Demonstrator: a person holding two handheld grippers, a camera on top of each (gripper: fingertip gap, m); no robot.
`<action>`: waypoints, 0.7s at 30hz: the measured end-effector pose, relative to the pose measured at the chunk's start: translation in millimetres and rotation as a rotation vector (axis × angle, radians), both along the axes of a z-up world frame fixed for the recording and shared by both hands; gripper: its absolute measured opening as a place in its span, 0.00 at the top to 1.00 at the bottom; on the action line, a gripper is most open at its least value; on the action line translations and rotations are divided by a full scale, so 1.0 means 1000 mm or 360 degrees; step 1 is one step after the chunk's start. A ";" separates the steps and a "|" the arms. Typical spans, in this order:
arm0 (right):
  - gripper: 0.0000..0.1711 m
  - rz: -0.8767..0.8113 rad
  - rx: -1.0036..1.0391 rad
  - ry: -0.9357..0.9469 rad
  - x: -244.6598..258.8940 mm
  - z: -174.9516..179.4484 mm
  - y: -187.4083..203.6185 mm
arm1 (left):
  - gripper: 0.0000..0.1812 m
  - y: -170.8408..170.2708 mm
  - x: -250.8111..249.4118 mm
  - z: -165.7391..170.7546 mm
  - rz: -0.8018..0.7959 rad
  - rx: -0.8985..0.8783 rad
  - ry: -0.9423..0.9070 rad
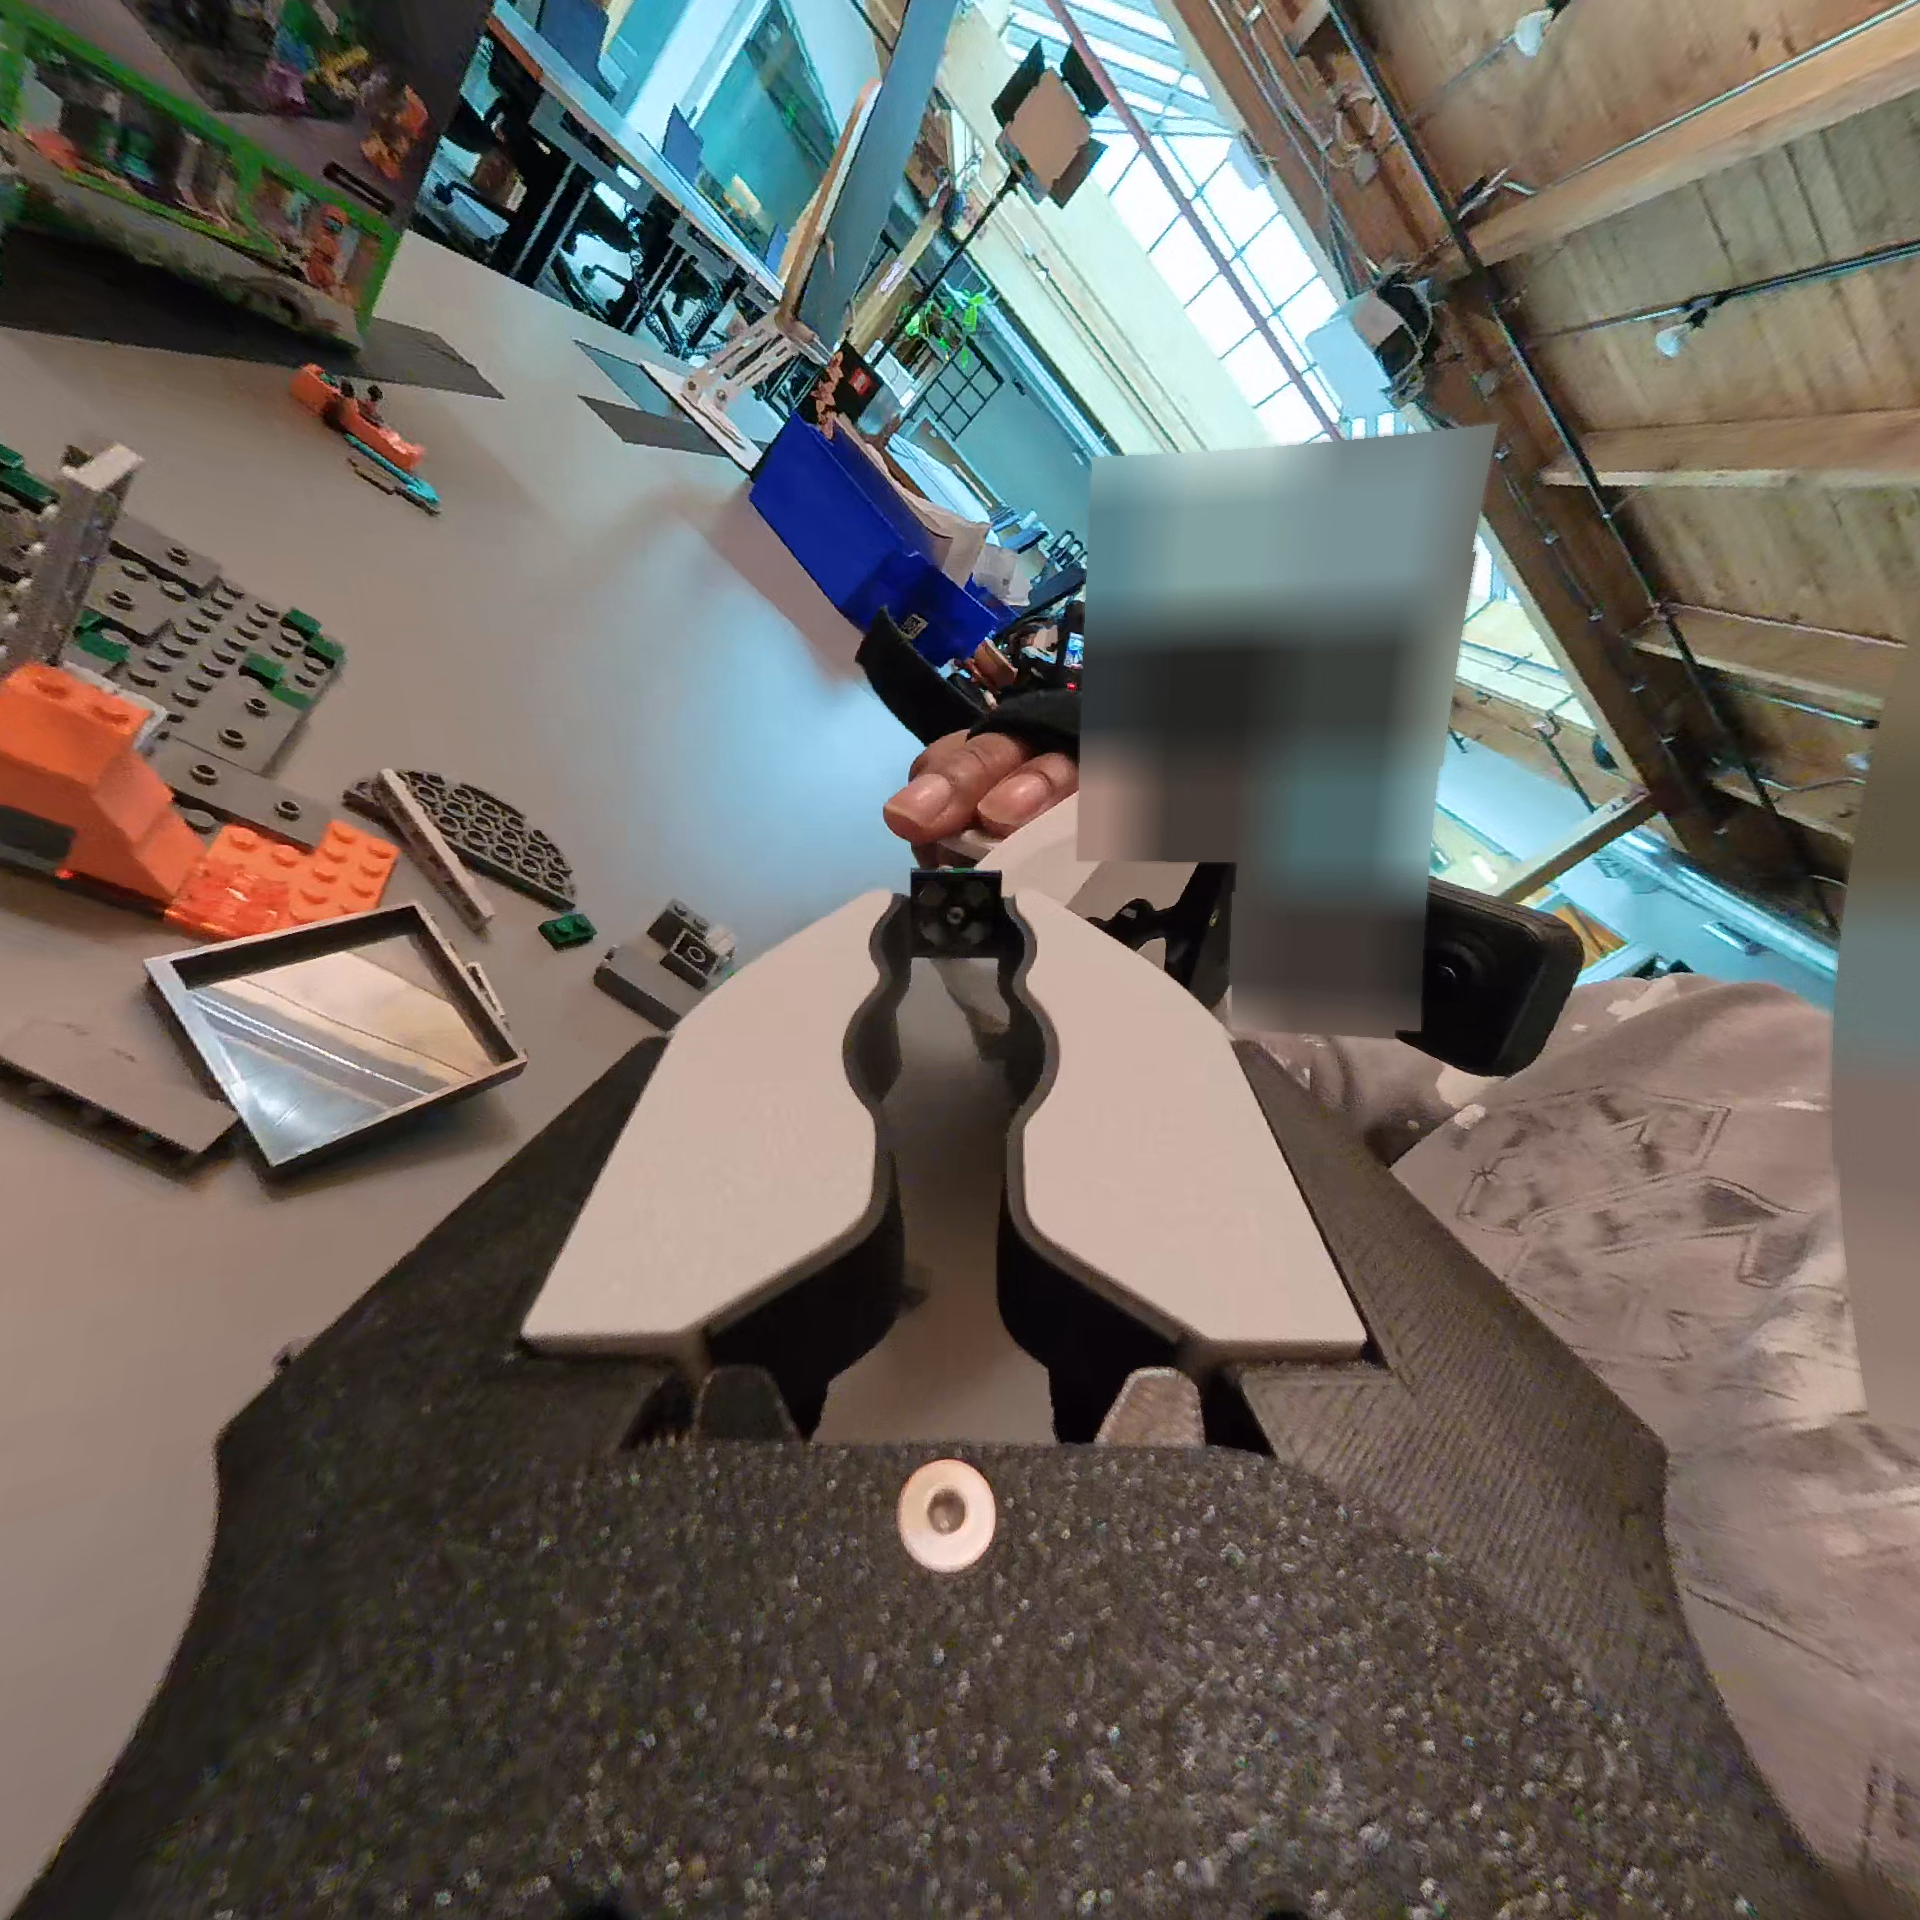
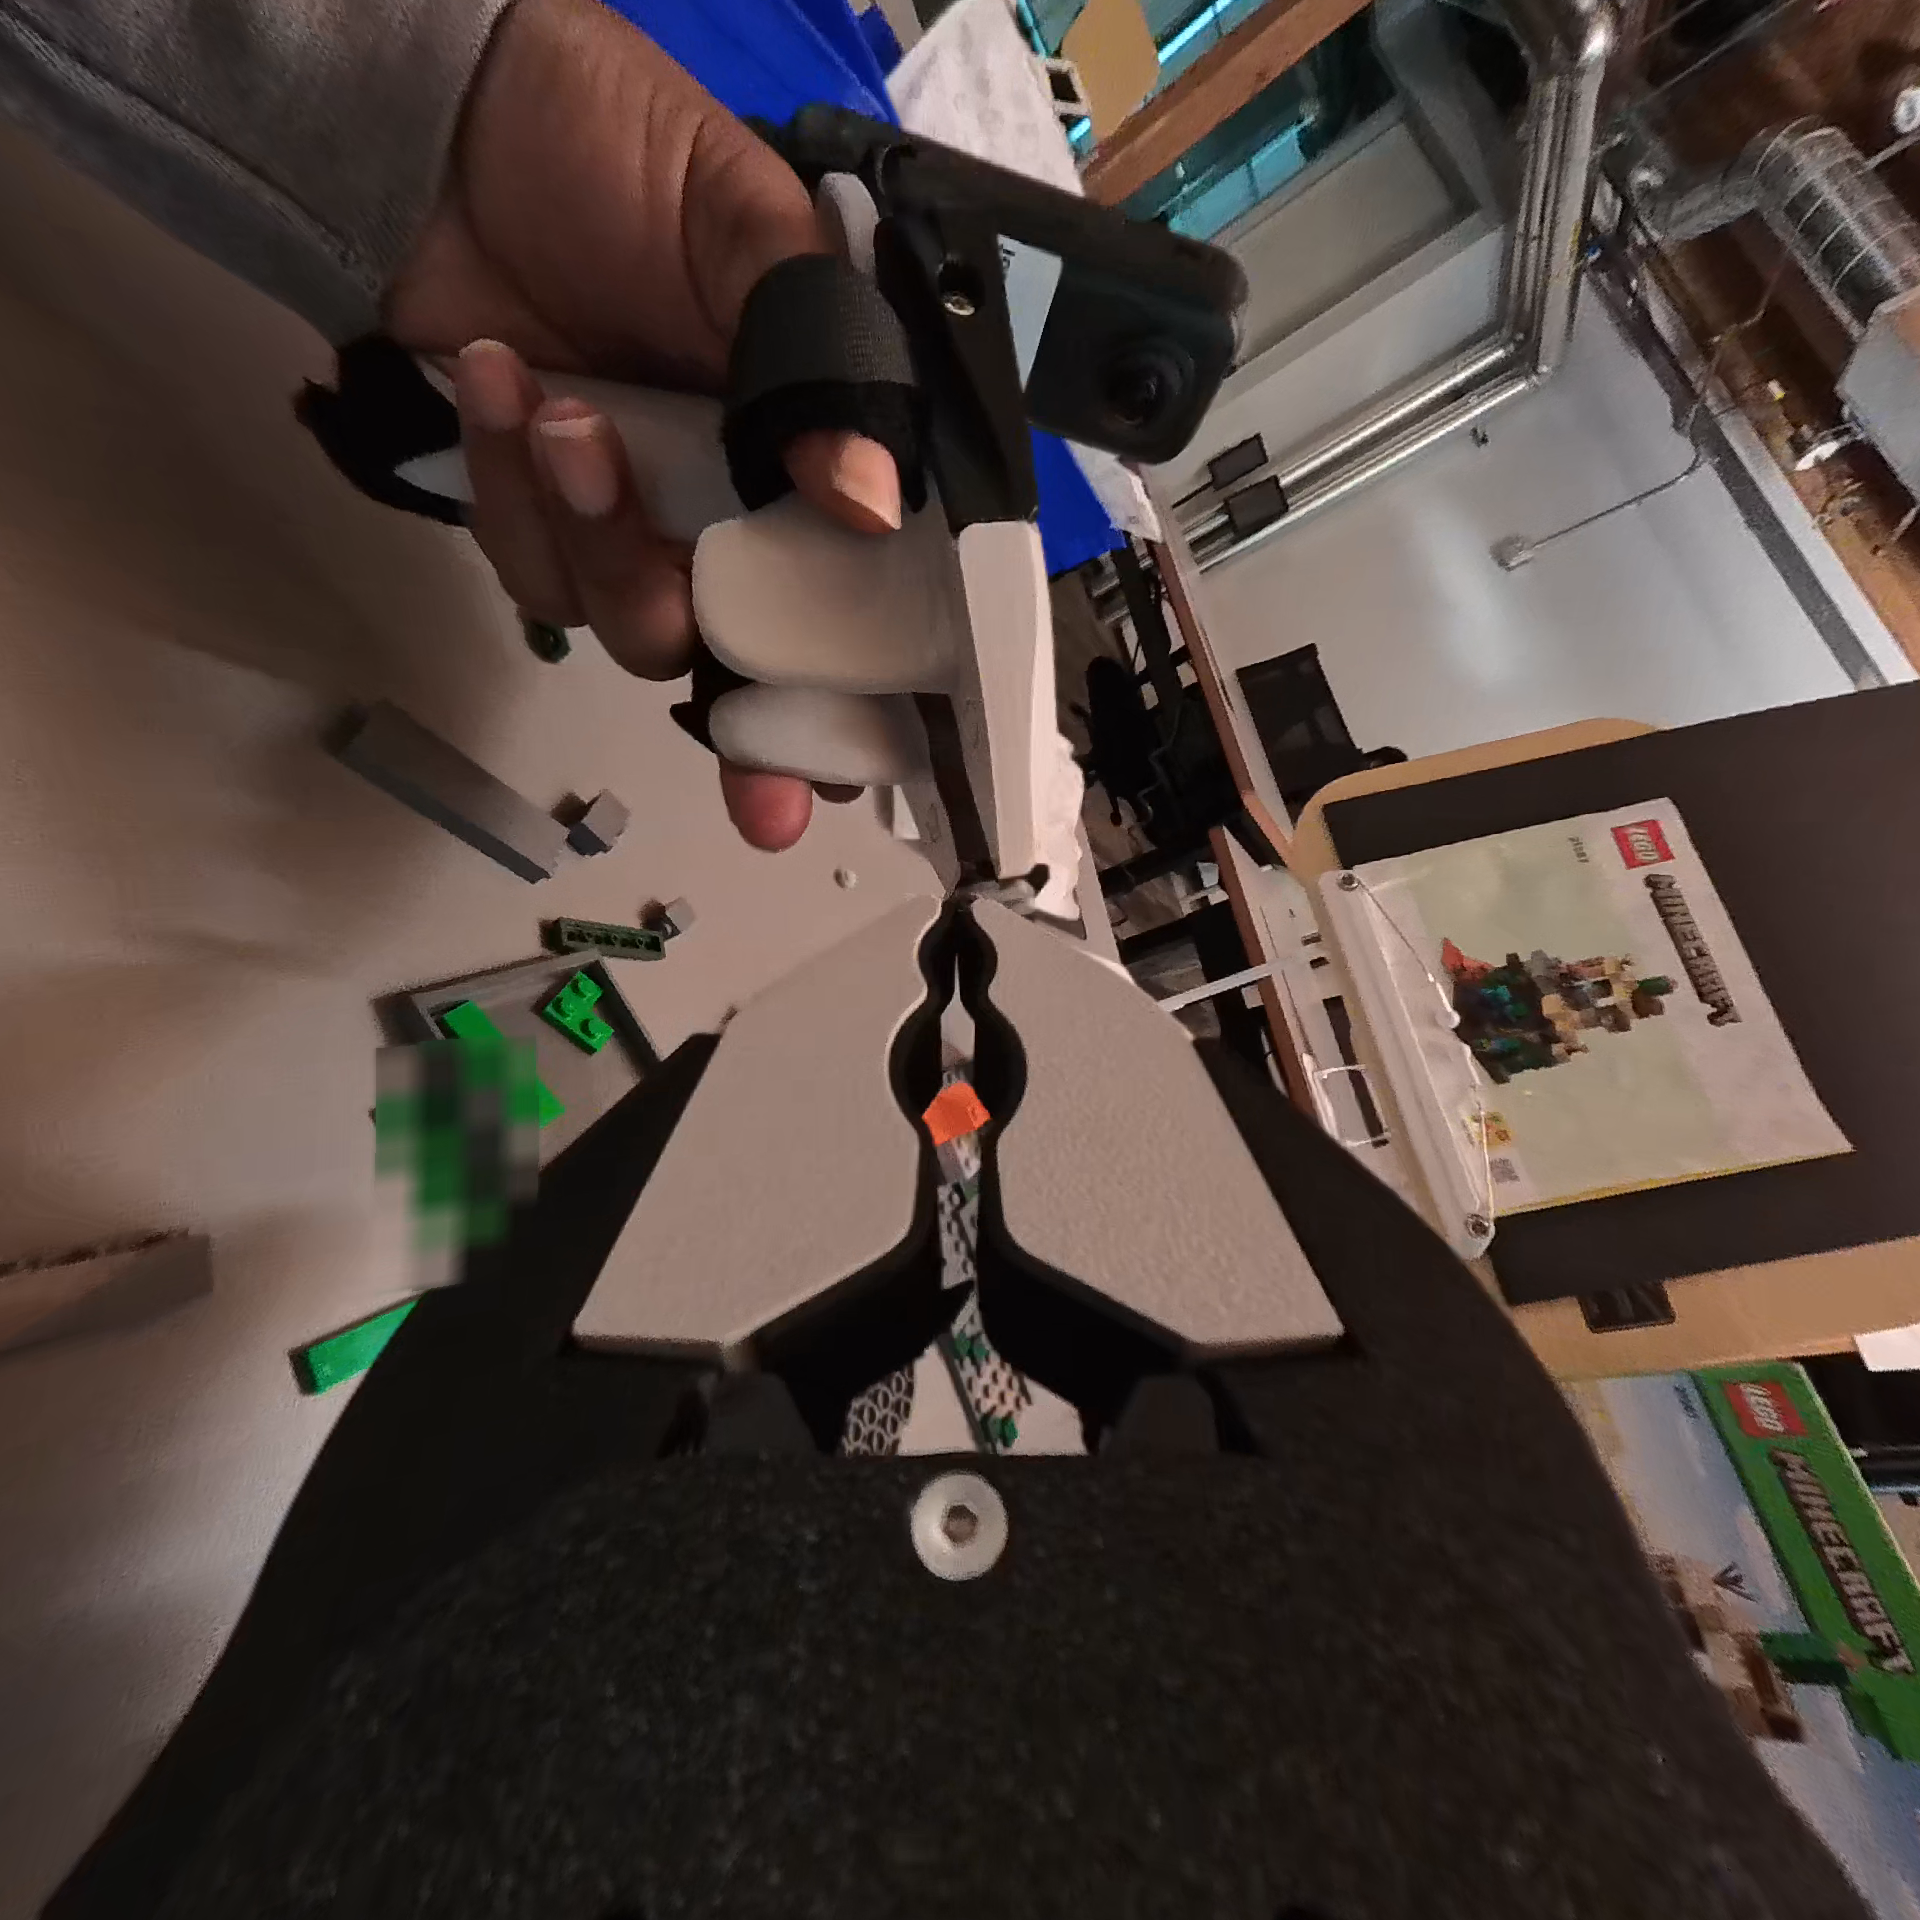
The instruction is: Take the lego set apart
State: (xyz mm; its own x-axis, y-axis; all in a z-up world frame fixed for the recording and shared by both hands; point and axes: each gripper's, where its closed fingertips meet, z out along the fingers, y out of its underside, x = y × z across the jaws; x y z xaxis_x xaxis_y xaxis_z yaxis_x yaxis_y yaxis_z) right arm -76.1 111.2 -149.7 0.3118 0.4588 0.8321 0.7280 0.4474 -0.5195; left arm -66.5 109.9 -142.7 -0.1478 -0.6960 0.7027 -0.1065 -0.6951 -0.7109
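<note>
In the left wrist view my left gripper [image 1: 956, 920] is shut on a small dark square lego piece [image 1: 956, 916], held up off the table with its underside facing the camera. A thin green edge shows along its far side. My right gripper [image 2: 958, 912] has its fingers pressed together. Its tips meet right at the left gripper's tips [image 2: 1003, 878], where a small grey bit [image 2: 987, 888] shows. I cannot tell whether the right tips pinch anything. A hand [image 1: 966, 795] holds the right gripper just beyond the piece.
On the table at the left lie a studded grey baseplate [image 1: 208, 644], orange pieces [image 1: 83, 790], a half-round dark plate [image 1: 488, 831], a grey frame with a clear pane [image 1: 332, 1029] and small grey bricks [image 1: 665, 956]. Green pieces [image 2: 577, 1008], a long grey beam [image 2: 447, 790] and an instruction booklet [image 2: 1558, 1018] show in the right wrist view. My two grippers' fingertips are within a few centimetres of each other.
</note>
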 end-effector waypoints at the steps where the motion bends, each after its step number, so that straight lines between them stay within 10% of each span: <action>1: 1.00 -0.0004 0.0005 0.0011 0.000 0.001 0.000 | 0.91 0.000 0.000 0.001 0.0006 0.0010 0.0000; 21: 0.90 0.0003 -0.0083 0.0047 0.001 -0.006 0.002 | 0.91 -0.006 0.003 -0.011 0.0051 0.0332 0.0241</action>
